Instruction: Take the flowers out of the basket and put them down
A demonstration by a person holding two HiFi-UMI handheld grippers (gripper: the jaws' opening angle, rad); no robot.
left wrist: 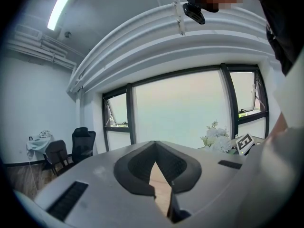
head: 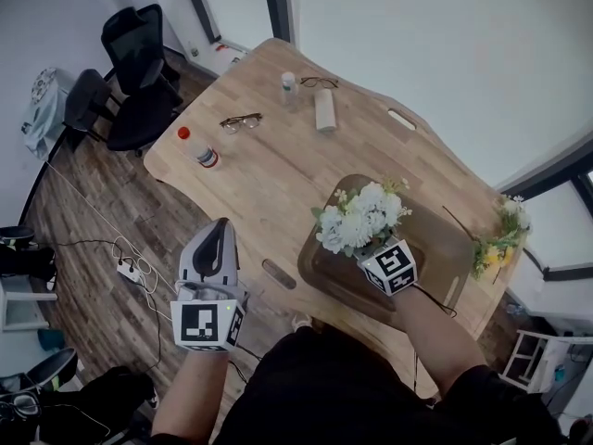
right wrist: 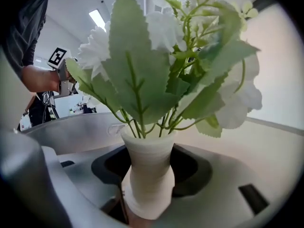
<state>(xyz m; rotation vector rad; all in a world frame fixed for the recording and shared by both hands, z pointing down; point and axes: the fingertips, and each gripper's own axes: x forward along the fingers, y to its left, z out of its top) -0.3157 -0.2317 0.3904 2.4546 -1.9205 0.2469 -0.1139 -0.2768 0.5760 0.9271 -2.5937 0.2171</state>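
In the basket on the table, your right tool is closing around the vase of white flowers, not yet pressing. Your left tool is closed and empty.

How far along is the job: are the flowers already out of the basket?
Looks done: the yellow flowers are outside the basket, at the table's edge. In hand: the right gripper is closing its jaws round the white vase of the white flowers, which still stands in the basket. Left: lift it out and put it down. The left gripper holds nothing.
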